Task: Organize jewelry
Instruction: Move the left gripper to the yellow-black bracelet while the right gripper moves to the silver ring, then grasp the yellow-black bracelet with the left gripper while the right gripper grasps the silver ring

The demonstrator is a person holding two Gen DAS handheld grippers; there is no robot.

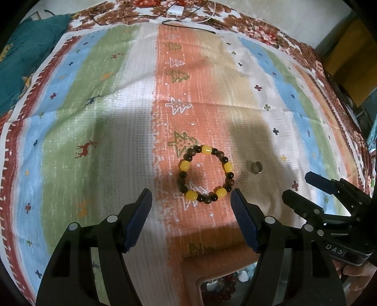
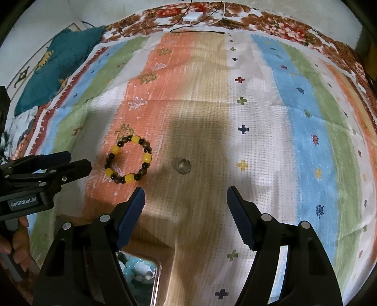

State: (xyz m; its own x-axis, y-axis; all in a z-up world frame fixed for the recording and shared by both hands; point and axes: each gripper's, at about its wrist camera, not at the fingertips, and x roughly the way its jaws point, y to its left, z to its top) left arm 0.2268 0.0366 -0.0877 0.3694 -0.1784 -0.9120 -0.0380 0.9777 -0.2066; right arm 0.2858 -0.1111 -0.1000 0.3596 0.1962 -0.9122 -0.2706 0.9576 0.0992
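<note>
A beaded bracelet [image 1: 205, 173] of dark and yellow beads lies flat on the striped cloth, just beyond my left gripper [image 1: 191, 196], whose jaws stand open with nothing between them. In the right wrist view the same bracelet [image 2: 128, 159] lies left of centre. A small silvery ring [image 2: 182, 166] rests on the cloth ahead of my right gripper [image 2: 185, 194], which is open and empty. The ring [image 1: 256, 167] also shows right of the bracelet in the left wrist view. A box with beaded jewelry [image 1: 220, 288] peeks out under the left gripper; its light-blue beads [image 2: 136, 268] show under the right one.
The striped cloth [image 1: 94, 141] covers a floral-bordered surface. A teal fabric [image 2: 59, 68] lies at the back left. A white adapter [image 2: 193, 17] and cables lie at the far edge. Each gripper shows in the other's view: right gripper [image 1: 299, 186], left gripper [image 2: 80, 160].
</note>
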